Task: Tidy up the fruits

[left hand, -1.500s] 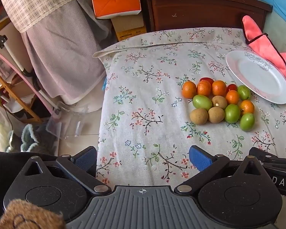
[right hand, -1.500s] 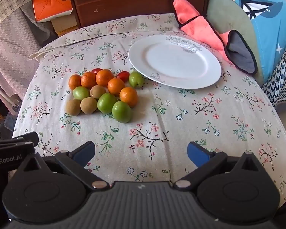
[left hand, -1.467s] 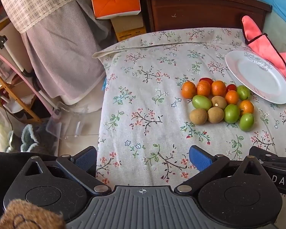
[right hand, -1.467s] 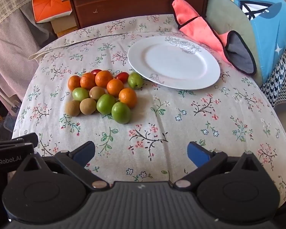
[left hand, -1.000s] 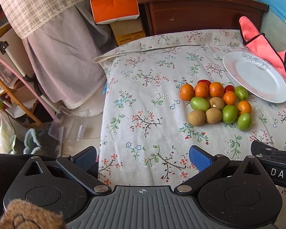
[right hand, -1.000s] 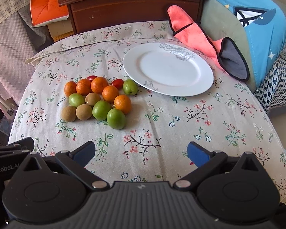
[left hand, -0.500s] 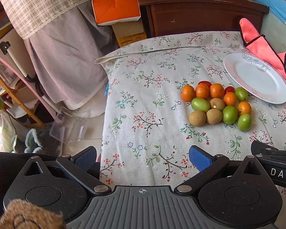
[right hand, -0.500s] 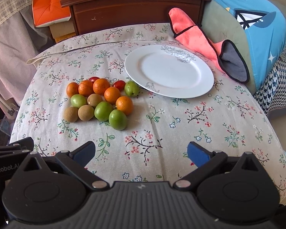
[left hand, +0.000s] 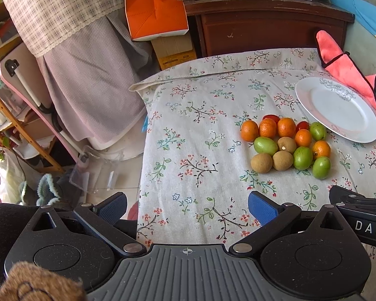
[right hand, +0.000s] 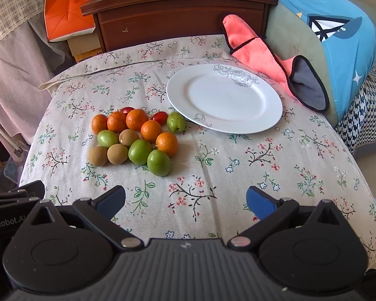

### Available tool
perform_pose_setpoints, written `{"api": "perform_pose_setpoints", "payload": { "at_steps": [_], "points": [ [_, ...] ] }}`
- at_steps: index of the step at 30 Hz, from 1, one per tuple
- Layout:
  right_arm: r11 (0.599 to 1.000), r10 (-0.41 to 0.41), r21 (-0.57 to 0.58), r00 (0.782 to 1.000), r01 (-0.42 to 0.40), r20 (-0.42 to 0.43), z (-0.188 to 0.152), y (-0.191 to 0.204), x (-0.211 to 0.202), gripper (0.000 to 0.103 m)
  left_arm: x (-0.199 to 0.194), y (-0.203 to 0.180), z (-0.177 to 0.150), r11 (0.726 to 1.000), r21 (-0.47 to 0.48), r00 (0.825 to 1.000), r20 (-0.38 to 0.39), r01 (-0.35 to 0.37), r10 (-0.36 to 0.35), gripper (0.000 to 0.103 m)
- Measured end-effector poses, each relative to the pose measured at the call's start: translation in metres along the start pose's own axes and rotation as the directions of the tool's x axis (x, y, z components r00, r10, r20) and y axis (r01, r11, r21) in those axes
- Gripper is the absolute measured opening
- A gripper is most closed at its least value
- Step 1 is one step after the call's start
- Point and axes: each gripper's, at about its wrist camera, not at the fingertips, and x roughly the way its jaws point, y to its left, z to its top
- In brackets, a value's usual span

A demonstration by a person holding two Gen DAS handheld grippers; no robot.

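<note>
Cluster of small fruits (right hand: 135, 138) left of centre in the right wrist view, right of centre in the left wrist view (left hand: 288, 145), packed together on the floral tablecloth (right hand: 213, 170). Five oranges (right hand: 136, 119) along the far side and right edge, four green fruits (right hand: 159, 162) scattered through, three brown fruits (right hand: 98, 155) at the near left, two red tomatoes (right hand: 159, 116) tucked at the far edge. One green fruit just beside the rim of the white plate (right hand: 270, 118), maybe touching; hard to tell. Plate bare of fruit, upper centre of the right wrist view. Pink cloth (right hand: 258, 50) beyond the plate, upper right, against a blue cushion (right hand: 338, 37). Dark wooden cabinet (right hand: 183, 15) across the top, orange box (right hand: 65, 7) at upper left.

Left gripper (left hand: 186, 207) at the bottom of its frame, blue pads wide apart, holding nothing, over the near left edge of the cloth. Right gripper (right hand: 185, 199) likewise spread and empty, low in frame, well short of the fruit.
</note>
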Motion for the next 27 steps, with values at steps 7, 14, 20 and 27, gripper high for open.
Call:
{"api": "perform_pose_setpoints", "payload": {
  "at_steps": [7,14,20,27],
  "points": [
    [1.0,-0.01,0.014,1.0,0.01,0.018,0.002,-0.002,-0.002,0.102,-0.002,-0.004,0.002,1.0,0.005,1.0,0.011,0.011,-0.011,0.103],
    [0.998,-0.056,0.019,0.998,0.056,0.02,0.001,-0.005,-0.001,0.102,-0.002,-0.011,-0.001,0.999,0.029,0.999,0.037,0.037,-0.038,0.103],
    [0.998,-0.012,0.067,0.997,0.007,0.076,-0.002,-0.014,-0.005,0.102,0.001,-0.007,0.003,0.997,0.023,0.997,0.027,0.07,-0.071,0.103],
    [0.991,0.065,0.114,0.996,-0.071,0.06,0.001,-0.024,-0.004,0.102,0.007,-0.005,0.005,0.994,0.098,0.997,0.046,0.058,-0.063,0.103]
  ]
}}
